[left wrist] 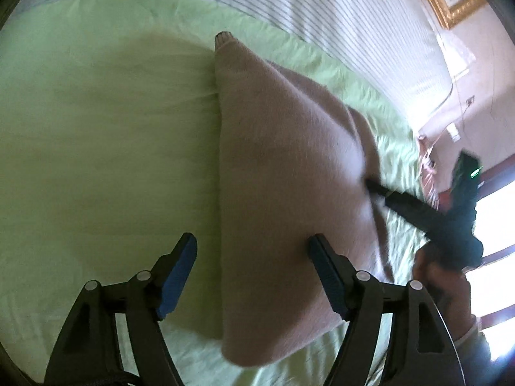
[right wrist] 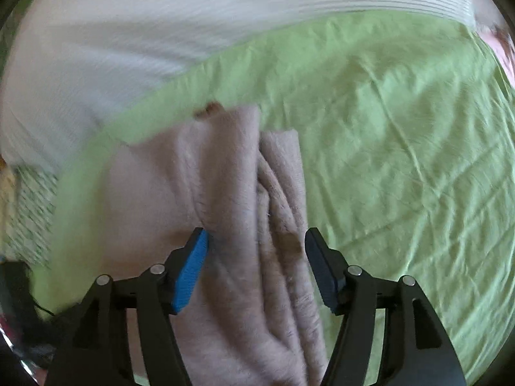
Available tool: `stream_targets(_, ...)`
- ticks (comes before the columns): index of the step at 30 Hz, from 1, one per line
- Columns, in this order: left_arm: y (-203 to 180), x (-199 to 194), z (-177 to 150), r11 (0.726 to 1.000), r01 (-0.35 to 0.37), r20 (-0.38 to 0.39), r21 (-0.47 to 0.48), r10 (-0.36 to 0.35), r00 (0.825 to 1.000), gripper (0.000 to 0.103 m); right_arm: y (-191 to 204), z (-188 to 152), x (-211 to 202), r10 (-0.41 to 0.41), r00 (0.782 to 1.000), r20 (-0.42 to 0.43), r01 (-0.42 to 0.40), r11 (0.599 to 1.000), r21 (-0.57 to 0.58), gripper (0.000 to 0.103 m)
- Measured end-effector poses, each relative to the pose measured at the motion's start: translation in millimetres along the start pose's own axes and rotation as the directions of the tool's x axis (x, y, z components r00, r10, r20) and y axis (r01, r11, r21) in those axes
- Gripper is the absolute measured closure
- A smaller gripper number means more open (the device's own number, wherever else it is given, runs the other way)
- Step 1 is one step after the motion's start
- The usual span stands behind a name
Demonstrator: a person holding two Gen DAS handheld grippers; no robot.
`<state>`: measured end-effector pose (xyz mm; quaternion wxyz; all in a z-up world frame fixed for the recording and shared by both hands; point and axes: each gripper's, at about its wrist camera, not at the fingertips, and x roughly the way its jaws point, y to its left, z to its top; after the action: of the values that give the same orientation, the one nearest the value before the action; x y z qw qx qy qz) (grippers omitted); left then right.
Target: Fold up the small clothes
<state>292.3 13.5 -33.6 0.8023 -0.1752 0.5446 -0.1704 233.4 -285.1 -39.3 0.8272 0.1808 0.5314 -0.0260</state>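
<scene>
- Left gripper (left wrist: pixel 252 247): jaws spread wide, nothing between the pads; left finger over bare sheet, right finger over the garment's surface; contact not discernible.
- Right gripper (right wrist: pixel 256 244): jaws apart, straddling bunched folds of the garment; left pad (right wrist: pixel 191 273) just beside the cloth, right pad clear of it. Seen from the left wrist view off to the right (left wrist: pixel 379 189), fingertip pressed against the garment's right edge, blurred.
- Pinkish-beige fleecy garment (left wrist: pixel 283 167): lying on the bed directly ahead of the left gripper, straight left edge running away from it, a darker ribbed tip at the far end. In the right wrist view (right wrist: pixel 231 193) gathered in lengthwise folds between and ahead of the fingers.
- Light green sheet (left wrist: pixel 96 128): under the garment, wrinkled to the right of the right gripper (right wrist: pixel 402 160).
- White striped bedding (left wrist: pixel 338 16): beyond the green sheet, far from both grippers.
- Gold picture frame (left wrist: pixel 450 3): upper right, on the wall.
</scene>
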Motion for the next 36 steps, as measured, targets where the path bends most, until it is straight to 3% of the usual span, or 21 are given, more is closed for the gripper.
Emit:
stream_targets(1, -1, 2, 3, 1.0, 0.001, 0.001, -0.005, -0.001, 1.0, 0.026, -1, -1, 5, -0.027, 1.0, -0.007, 0.026, 1.0, -0.017, 0.043)
stream_targets(5, 0, 12, 11, 1.0, 0.018, -0.004, -0.021, -0.018, 1.0, 0.022, -23, -3, 12, -0.001, 1.0, -0.013, 0.001, 0.999, 0.041, 0.044)
stream_targets(8, 1, 28, 18, 0.998, 0.043, -0.032, -0.034, -0.044, 0.999, 0.013, -36, -2, 11, 0.013, 1.0, -0.003, -0.013, 0.997, 0.081, 0.044)
stream_targets(15, 14, 63, 28, 0.988, 0.085, -0.086, -0.125, -0.096, 0.992, 0.006, -53, -5, 3, 0.135, 0.991, -0.014, -0.131, 0.979, 0.159, 0.044)
stream_targets(20, 8, 76, 30, 0.992, 0.08, -0.091, -0.101, -0.09, 0.992, 0.005, -59, -8, -5, 0.23, 0.973, -0.001, -0.226, 0.954, 0.195, 0.044)
stream_targets(23, 0, 84, 29, 0.996, 0.064, -0.098, -0.065, -0.07, 0.993, 0.007, -60, -11, 0, 0.261, 0.965, -0.013, -0.252, 0.943, 0.216, 0.043)
stream_targets(25, -6, 88, 29, 0.998, 0.058, -0.099, -0.04, -0.062, 0.993, 0.014, -60, -12, 9, 0.242, 0.969, -0.042, -0.228, 0.95, 0.211, 0.043)
stream_targets(28, -7, 90, 30, 0.997, 0.069, -0.101, -0.035, -0.072, 0.992, 0.028, -60, -19, 17, 0.288, 0.956, -0.048, -0.271, 0.936, 0.226, 0.043)
stream_targets(30, -4, 89, 30, 0.995, 0.089, -0.098, -0.043, -0.093, 0.991, 0.036, -57, -19, 18, 0.298, 0.953, -0.053, -0.281, 0.937, 0.208, 0.048)
stream_targets(32, -2, 85, 28, 0.992, 0.115, -0.087, -0.053, -0.119, 0.989, 0.04, -55, -17, 19, 0.318, 0.946, -0.058, -0.3, 0.93, 0.21, 0.062)
stream_targets(36, 1, 69, 21, 0.986, 0.158, -0.043, -0.061, -0.16, 0.986, 0.046, -41, -15, 8, 0.32, 0.946, -0.046, -0.31, 0.938, 0.153, 0.07)
